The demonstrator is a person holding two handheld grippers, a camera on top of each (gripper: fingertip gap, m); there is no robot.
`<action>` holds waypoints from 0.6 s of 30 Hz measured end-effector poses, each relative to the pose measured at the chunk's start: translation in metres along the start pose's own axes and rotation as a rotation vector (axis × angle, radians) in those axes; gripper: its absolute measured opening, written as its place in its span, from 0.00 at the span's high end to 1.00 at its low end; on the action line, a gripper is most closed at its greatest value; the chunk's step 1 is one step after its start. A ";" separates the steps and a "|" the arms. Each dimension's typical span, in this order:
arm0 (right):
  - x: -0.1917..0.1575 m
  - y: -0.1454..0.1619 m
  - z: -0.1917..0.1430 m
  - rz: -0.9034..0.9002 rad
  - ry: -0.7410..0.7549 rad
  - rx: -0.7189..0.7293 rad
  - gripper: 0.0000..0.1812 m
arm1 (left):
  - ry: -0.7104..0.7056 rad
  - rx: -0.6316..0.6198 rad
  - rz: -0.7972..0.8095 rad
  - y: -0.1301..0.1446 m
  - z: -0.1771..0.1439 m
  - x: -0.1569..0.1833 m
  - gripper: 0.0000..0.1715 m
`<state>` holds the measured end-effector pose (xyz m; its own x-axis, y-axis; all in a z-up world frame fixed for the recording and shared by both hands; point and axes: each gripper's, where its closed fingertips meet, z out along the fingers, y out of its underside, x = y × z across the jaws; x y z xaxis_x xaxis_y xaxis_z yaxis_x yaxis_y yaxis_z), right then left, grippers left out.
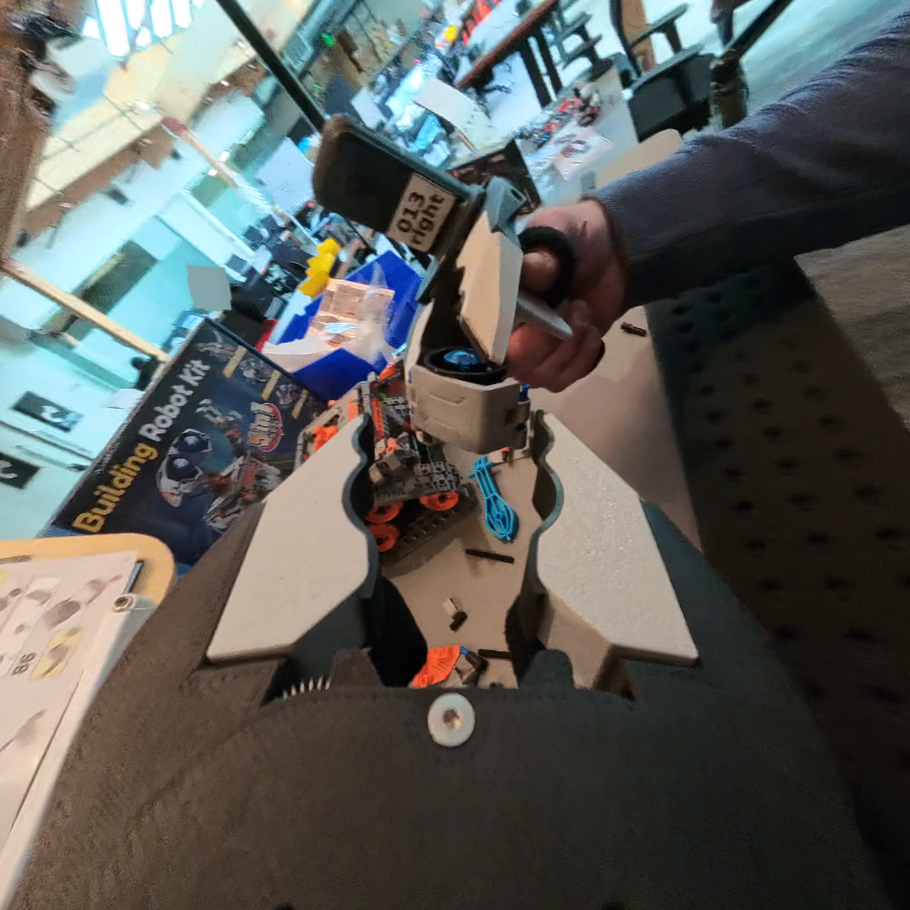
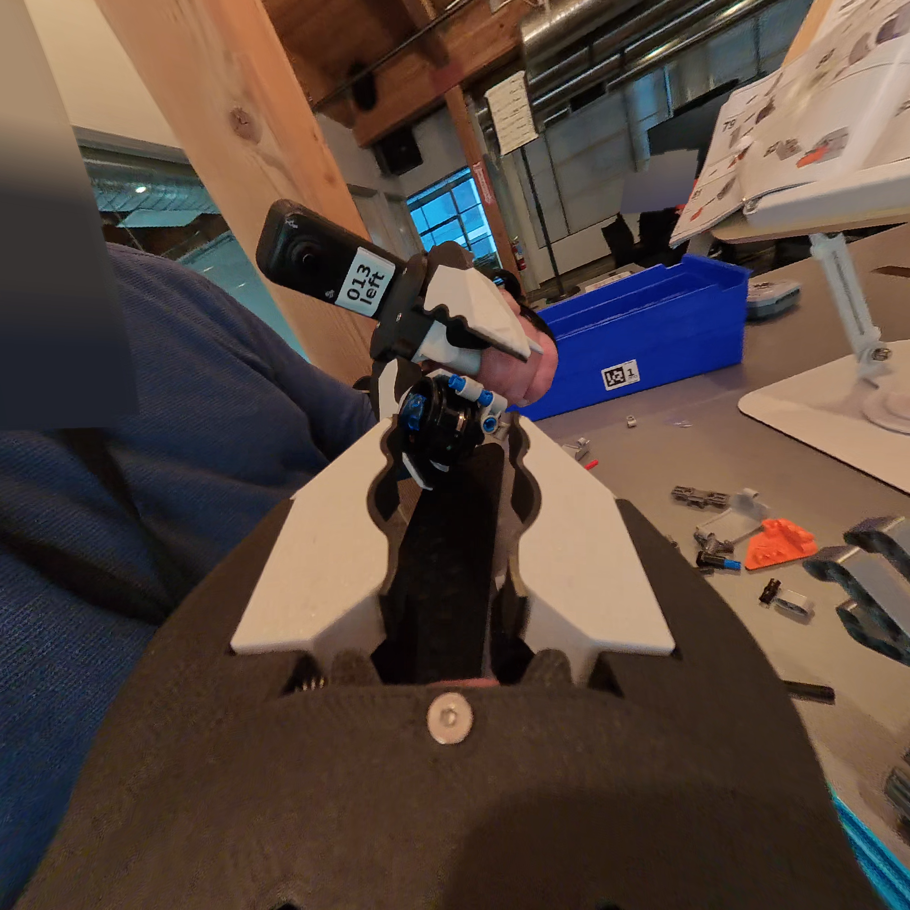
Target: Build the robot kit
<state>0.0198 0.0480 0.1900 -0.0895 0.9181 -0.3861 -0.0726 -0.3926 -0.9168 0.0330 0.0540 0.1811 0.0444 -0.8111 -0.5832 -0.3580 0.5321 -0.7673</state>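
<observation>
My right gripper point(image 2: 453, 428) is shut on a black round kit part point(image 2: 436, 428) with a blue centre and a white connector with blue pins point(image 2: 475, 394). In the left wrist view the right gripper point(image 1: 485, 367) is held by a hand in a blue sleeve, with the round part point(image 1: 458, 362) between its white fingers. My left gripper point(image 1: 450, 426) is open, and its tips straddle the right gripper's lower finger point(image 1: 463, 413). It also shows in the right wrist view point(image 2: 458, 379), just above the round part. A tracked model with orange wheels point(image 1: 411, 487) stands on the table behind.
A blue tool point(image 1: 495, 500) and loose pins lie by the model. A kit box point(image 1: 187, 443) and a blue bin point(image 1: 354, 354) stand behind. An instruction booklet on a stand point(image 2: 812, 108), a blue bin point(image 2: 640, 335) and loose parts with an orange piece point(image 2: 778, 544) lie right.
</observation>
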 end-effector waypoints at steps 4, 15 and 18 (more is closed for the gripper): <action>-0.004 0.013 0.009 -0.002 -0.045 -0.088 0.77 | 0.138 -0.015 -0.020 0.001 0.005 0.021 0.70; 0.023 0.003 0.000 -0.159 0.295 -0.098 0.74 | 0.026 -0.104 -0.051 0.026 0.005 0.000 0.70; 0.025 0.005 0.003 -0.295 0.422 -0.202 0.74 | 0.006 -0.138 -0.014 0.030 0.008 -0.001 0.70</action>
<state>0.0146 0.0690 0.1762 0.3150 0.9458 -0.0786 0.1613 -0.1350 -0.9776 0.0298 0.0729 0.1566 0.0450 -0.8201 -0.5704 -0.4823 0.4822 -0.7313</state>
